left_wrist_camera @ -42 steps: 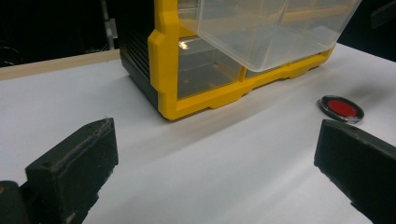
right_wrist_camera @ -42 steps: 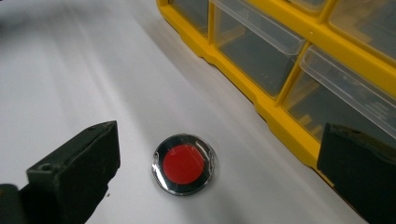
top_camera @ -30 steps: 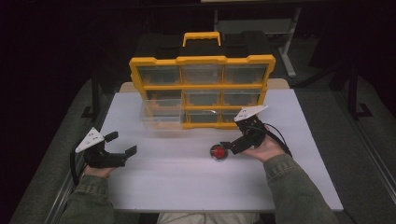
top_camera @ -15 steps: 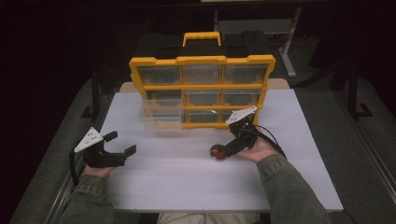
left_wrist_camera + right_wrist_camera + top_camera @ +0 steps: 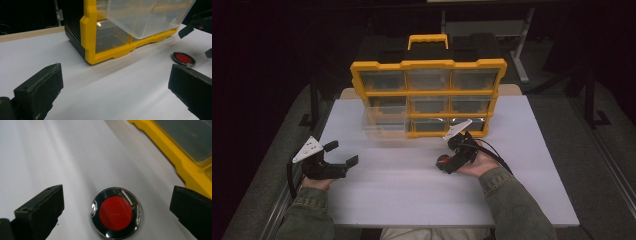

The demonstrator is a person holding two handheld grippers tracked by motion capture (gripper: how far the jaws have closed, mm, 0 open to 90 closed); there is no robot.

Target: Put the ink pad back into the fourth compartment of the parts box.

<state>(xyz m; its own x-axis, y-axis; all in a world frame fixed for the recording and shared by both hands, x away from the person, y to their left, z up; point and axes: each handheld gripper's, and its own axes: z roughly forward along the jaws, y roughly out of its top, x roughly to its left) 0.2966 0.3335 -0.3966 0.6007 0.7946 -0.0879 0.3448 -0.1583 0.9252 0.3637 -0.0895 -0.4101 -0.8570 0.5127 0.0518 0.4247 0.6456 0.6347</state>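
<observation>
Red-centred and ringed in black and chrome, a small round disc (image 5: 116, 212) lies flat on the white tabletop (image 5: 412, 195) just in front of the yellow parts organiser (image 5: 428, 97), and your right tool (image 5: 451, 165) hangs over it with its jaws spread wide, holding nothing. In the right gripper view the disc sits between the two black jaws, touched by neither. Your left tool (image 5: 343, 153) rests near the tabletop's left edge, likewise wide open and empty, well apart from the disc.

One clear drawer (image 5: 384, 121) stands pulled out from the organiser's left column, which looks like the likely destination, though that is a judgement.

The step in hand appears to be the pickup. The disc is thin and lies flush on the surface, so you will want to bring the jaw tips down until they meet the tabletop on either side of the rim, keep the disc centred between them, and close squarely across its widest part. A slanted or high grip could let the smooth edge squirt out sideways or skate toward the organiser's yellow base. Close slowly, then lift straight up before swinging left.
</observation>
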